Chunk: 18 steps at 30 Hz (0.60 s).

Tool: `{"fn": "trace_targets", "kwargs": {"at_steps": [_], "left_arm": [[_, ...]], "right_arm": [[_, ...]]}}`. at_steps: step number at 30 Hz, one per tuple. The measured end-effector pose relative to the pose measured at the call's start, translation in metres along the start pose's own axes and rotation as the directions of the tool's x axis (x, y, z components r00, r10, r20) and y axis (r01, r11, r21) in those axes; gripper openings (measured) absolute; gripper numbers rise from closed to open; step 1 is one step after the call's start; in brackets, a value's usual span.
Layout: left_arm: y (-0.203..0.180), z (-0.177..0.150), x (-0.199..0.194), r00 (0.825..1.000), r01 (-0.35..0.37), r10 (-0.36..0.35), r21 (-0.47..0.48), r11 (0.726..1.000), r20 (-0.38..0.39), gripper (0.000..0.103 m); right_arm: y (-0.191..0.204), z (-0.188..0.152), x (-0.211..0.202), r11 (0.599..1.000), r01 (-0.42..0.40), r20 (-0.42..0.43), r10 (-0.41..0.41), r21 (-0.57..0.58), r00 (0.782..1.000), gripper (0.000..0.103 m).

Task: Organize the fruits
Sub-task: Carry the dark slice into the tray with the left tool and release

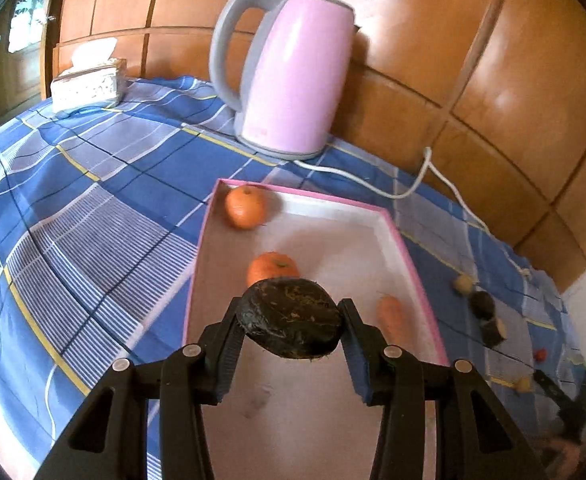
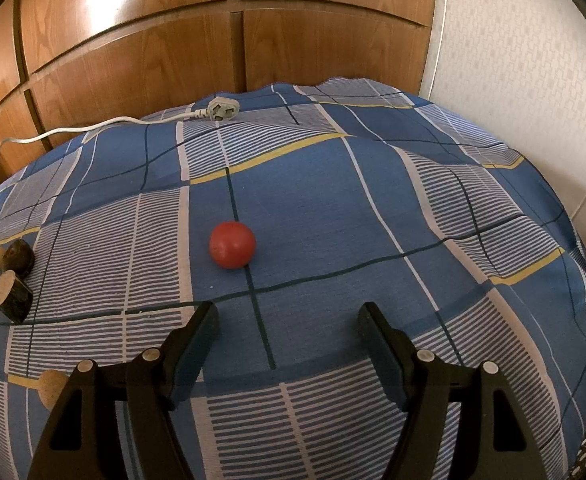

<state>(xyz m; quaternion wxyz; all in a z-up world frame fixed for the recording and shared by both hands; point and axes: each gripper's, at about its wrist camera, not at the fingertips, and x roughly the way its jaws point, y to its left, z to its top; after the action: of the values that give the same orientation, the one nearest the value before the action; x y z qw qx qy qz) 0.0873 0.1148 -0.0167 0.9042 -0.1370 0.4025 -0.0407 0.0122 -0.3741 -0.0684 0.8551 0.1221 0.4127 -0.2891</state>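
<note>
Two oranges (image 1: 245, 207) (image 1: 272, 267), one carrot (image 1: 390, 317), one red tomato (image 2: 232, 244) — one kettle (image 1: 289, 72).

The dark, flat, rough-skinned fruit piece (image 1: 291, 322) hides the lower part of one round orange fruit (image 1: 272, 267). Tiny yellowish and red bits (image 1: 539, 355) at far right are too small to identify. A tan ball (image 2: 52, 387) sits half-hidden behind the right gripper's arm.

Glossy, smooth pink plastic kettle (image 1: 293, 76) with a matt grey plastic handle. Varnished, shiny wooden panelling (image 1: 433, 40) behind, reflecting light. Woven blue checked cloth (image 2: 313, 200), matt and slightly wrinkled, over the tabletop. Matt white card tray with pink rim (image 1: 409, 264). Dimpled orange peel on round orange fruit (image 1: 245, 207). Rough, fibrous dark brown disc-shaped piece (image 1: 291, 322) between matt black plastic left tool (image 1: 291, 334) pads. Smooth, faintly shiny red ball-shaped fruit (image 2: 232, 244).
</note>
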Motion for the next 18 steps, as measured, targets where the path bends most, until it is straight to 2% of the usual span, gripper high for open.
{"fn": "trace_targets", "kwargs": {"at_steps": [6,9,11,18], "left_arm": [[0.004,0.006,0.017,0.998,-0.068,0.069,0.037,0.997,-0.014,0.047],[0.000,0.007,0.017,0.996,-0.091,0.091,0.066,0.994,0.011,0.056],[-0.003,0.006,0.012,0.994,-0.106,0.104,0.078,0.991,0.037,0.059],[-0.003,-0.007,-0.005,0.987,-0.153,0.151,0.039,0.987,0.064,0.060]], "right_arm": [[0.000,0.000,0.000,1.000,0.001,0.000,-0.001,-0.001,1.000,0.074],[0.000,0.000,0.000,1.000,0.000,-0.001,0.000,-0.001,1.000,0.074],[0.000,0.000,0.000,1.000,0.001,-0.001,-0.001,-0.001,1.000,0.074],[0.000,0.000,0.000,1.000,0.001,-0.001,-0.001,-0.001,1.000,0.074]]}}
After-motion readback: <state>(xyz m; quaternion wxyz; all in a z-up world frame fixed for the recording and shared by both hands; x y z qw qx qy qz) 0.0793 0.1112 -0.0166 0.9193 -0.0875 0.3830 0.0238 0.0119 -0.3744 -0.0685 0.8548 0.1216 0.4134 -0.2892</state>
